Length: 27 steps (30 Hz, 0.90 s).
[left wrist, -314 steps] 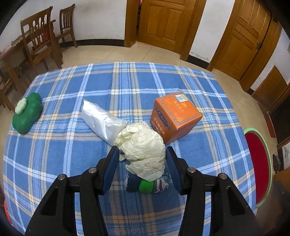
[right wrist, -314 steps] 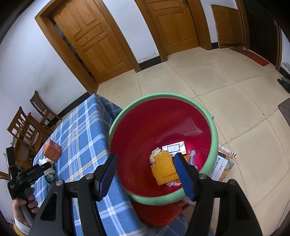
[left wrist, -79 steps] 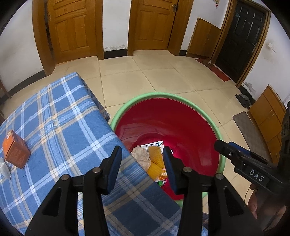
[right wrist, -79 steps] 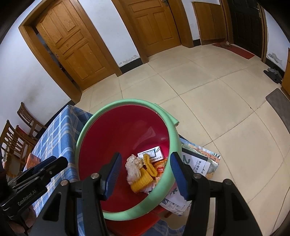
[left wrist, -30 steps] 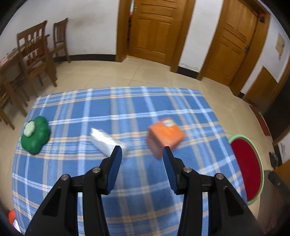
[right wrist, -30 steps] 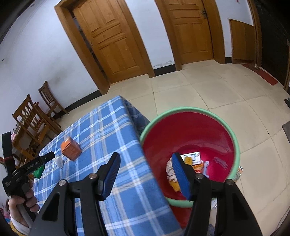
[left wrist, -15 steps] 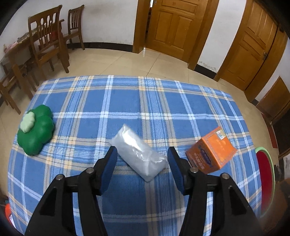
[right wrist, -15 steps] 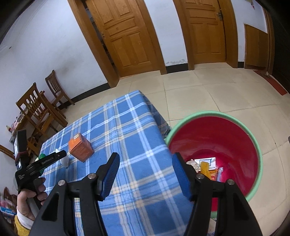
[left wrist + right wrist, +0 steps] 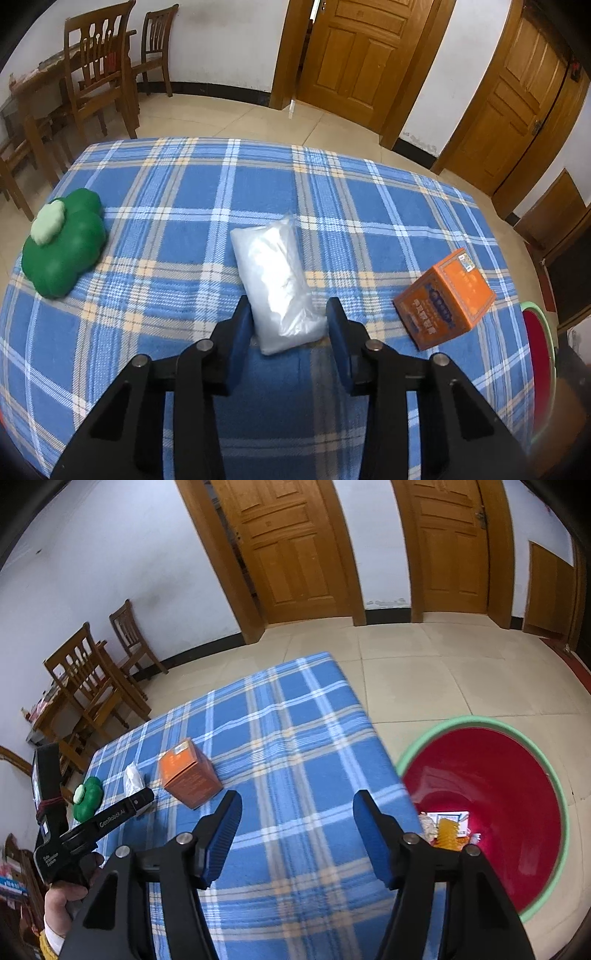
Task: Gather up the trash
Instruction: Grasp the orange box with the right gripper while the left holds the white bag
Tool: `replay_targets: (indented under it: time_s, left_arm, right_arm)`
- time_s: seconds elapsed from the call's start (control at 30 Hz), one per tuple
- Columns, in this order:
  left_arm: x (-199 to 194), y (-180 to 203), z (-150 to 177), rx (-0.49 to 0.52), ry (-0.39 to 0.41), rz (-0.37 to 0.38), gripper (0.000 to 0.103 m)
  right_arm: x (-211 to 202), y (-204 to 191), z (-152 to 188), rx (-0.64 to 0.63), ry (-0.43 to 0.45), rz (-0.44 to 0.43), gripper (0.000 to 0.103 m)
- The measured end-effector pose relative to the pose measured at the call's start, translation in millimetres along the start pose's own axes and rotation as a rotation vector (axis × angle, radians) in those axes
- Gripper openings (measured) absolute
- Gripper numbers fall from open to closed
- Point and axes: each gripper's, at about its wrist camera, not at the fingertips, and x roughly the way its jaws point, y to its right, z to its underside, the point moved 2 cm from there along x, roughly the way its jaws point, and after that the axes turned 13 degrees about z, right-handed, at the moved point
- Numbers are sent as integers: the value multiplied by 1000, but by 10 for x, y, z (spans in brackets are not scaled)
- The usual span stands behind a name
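Already the red bin (image 9: 517, 812), at three o'clock of the right gripper (image 9: 295, 834), holds several scraps at its bottom: a yellow ridged piece, a card and something pale, though the blur there hides what they are. So part of the collecting looks done. The right gripper hangs spread wide and empty over the blue checked tablecloth (image 9: 288, 738).

Nearest the left gripper (image 9: 289, 323), whose fingers stand apart on either side of it without visibly pinching, lies the clear plastic bag (image 9: 275, 286): flattish, crinkled, pale, stretching toward twelve o'clock. It seems next to go. At three o'clock sits the orange box (image 9: 445, 304), tilted on a corner. Far off at ten o'clock rests a green clover-shaped toy (image 9: 62, 247), probably not trash.
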Motion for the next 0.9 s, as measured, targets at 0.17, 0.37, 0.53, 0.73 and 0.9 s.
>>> replay_targets:
  time_s: [0.17,0.37,0.53,0.73,0.9]
  left_arm:
    - [-128,-127,88,-21,34,-15,40]
    - [-237,-259,128,-51,69,-44,40]
    - [-276,-289,145,-37,83,-55,40]
    - [-306,-369,167,-54,85,-62,40]
    - [-323,-409,172,-60,89,-69,40]
  right_arm:
    - [93,-211,-19,-33,2,-24,69]
    - [249,-494,-11,-84,5,-61,72]
    - [345,-742,26,-141,12,-87,76]
    - [483,-935,20,-180,10,-80,77]
    - [595,-1049,24,-202,3,-78,77]
